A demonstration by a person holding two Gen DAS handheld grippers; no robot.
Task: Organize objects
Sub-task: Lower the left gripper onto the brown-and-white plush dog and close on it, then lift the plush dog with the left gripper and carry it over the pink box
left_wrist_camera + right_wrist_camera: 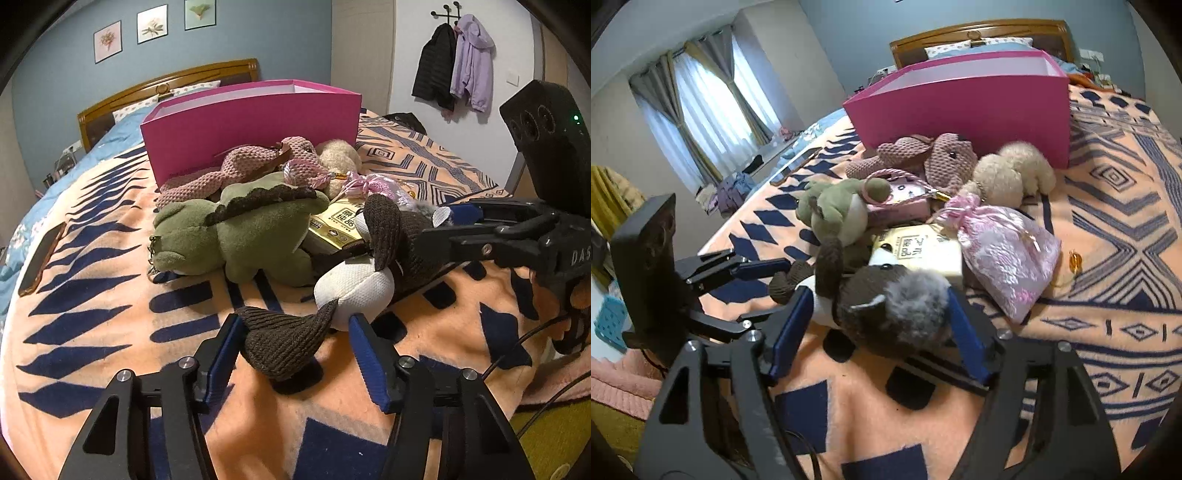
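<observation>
Matt pink card box [255, 122], knitted brown plush toy [388, 236], fleecy patterned blanket [110, 295]

Bare blanket [110, 314] left of the toy pile is open for passing, apart from a phone [40, 258] near the edge. Pink box [251, 122] walls off the far side. Green plush [240, 236], gold packet [919, 247] and pink pouch [1008, 254] crowd the middle. Blanket right of the pouch looks clear, maybe one small amber bit [1075, 260].

Left tool [295, 328]: black angular frame w/ triangular cut-outs, silver screws, blue ribbed pads. Right tool [877, 314]: same build, black cable trailing, white "DAS" lettering, green LED on its black camera block.
</observation>
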